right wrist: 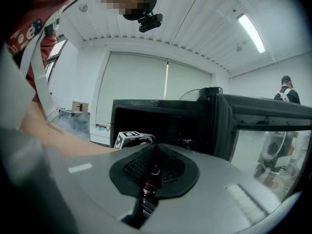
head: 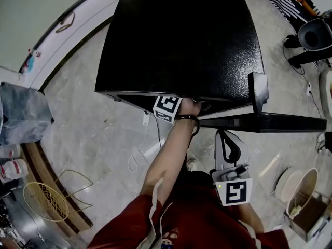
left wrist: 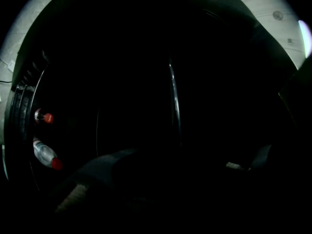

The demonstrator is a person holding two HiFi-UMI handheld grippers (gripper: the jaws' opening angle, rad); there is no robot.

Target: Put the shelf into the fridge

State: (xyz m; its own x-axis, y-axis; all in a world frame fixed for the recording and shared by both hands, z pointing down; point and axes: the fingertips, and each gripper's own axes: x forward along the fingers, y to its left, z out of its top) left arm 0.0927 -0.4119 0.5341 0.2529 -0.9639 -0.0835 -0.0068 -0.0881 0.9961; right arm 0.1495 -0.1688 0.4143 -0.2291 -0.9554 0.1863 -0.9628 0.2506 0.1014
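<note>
The black fridge [head: 181, 40] stands below me with its door [head: 270, 122] swung open to the right. My left arm reaches into the opening; the marker cube [head: 167, 109] of the left gripper shows at the front edge and its jaws are hidden inside. In the left gripper view the inside is almost black; a thin bright line [left wrist: 174, 96] runs upright ahead, and I cannot make out a shelf or the jaws' state. My right gripper [head: 226, 136] hangs back in front of the door, shut and empty [right wrist: 151, 172].
Two red-capped bottles [left wrist: 48, 156] sit at the left inside the fridge. A wire basket [head: 45, 200] lies at lower left. White cables [head: 137, 157] trail on the floor. Buckets [head: 301, 188] stand at right, and a person [right wrist: 284, 92] stands beyond the door.
</note>
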